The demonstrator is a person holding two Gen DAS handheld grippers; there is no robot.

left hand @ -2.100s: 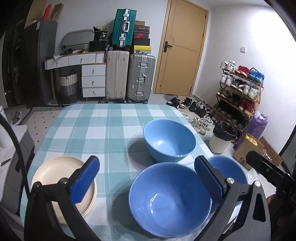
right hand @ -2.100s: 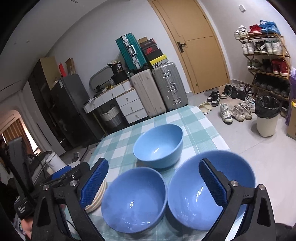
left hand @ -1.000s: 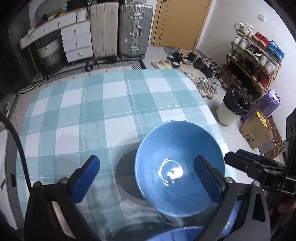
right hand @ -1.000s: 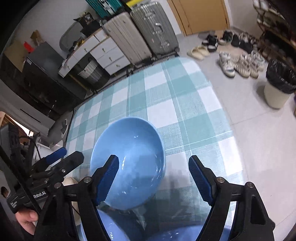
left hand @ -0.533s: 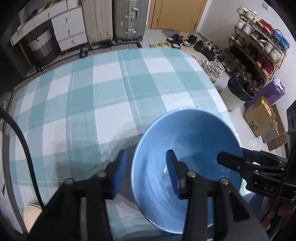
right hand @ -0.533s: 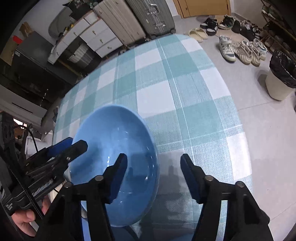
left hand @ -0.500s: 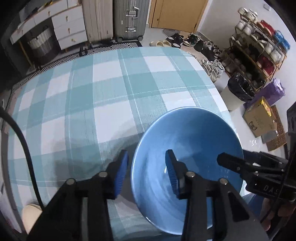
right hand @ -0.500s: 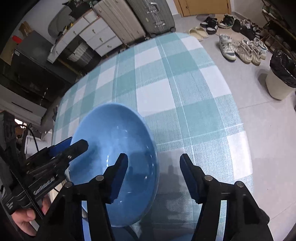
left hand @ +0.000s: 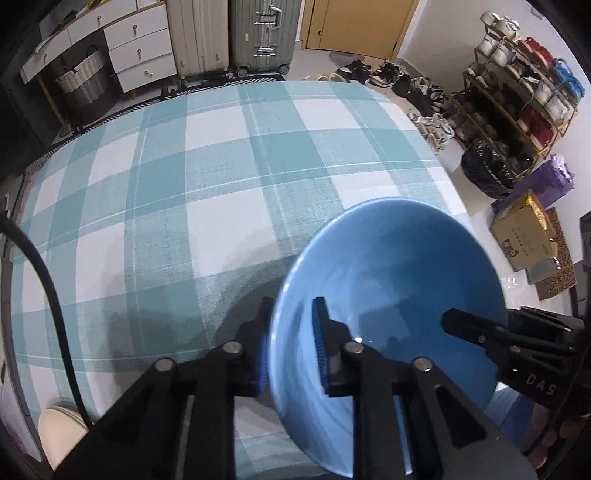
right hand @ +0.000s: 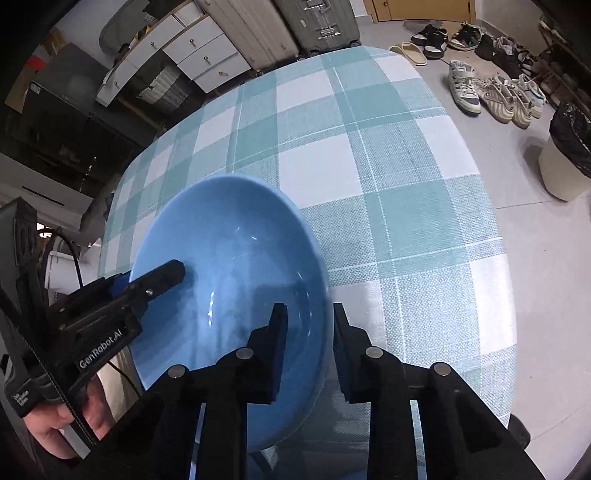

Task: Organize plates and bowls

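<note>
A blue bowl (left hand: 399, 280) is held between both grippers above the checked tablecloth (left hand: 192, 177). My left gripper (left hand: 290, 347) is shut on the bowl's left rim, one finger inside and one outside. My right gripper (right hand: 308, 345) is shut on the bowl's (right hand: 229, 266) right rim in the same way. Each gripper shows in the other's view, the right one at the far rim (left hand: 476, 328), the left one at the far rim (right hand: 155, 280). A cream plate (left hand: 61, 428) sits at the table's near left corner. Another blue bowl edge (right hand: 221, 469) shows under the held bowl.
Suitcases (left hand: 258, 33) and a white drawer unit (left hand: 140, 55) stand beyond the table. A shoe rack (left hand: 524, 85), a black bin bag (left hand: 487, 170) and a cardboard box (left hand: 524, 236) stand on the floor to the right. Loose shoes (right hand: 491, 96) lie on the floor.
Both grippers have closed from wide open onto opposite rims of the far blue bowl. The bowl now sits closer in both views and appears lifted and tilted.
</note>
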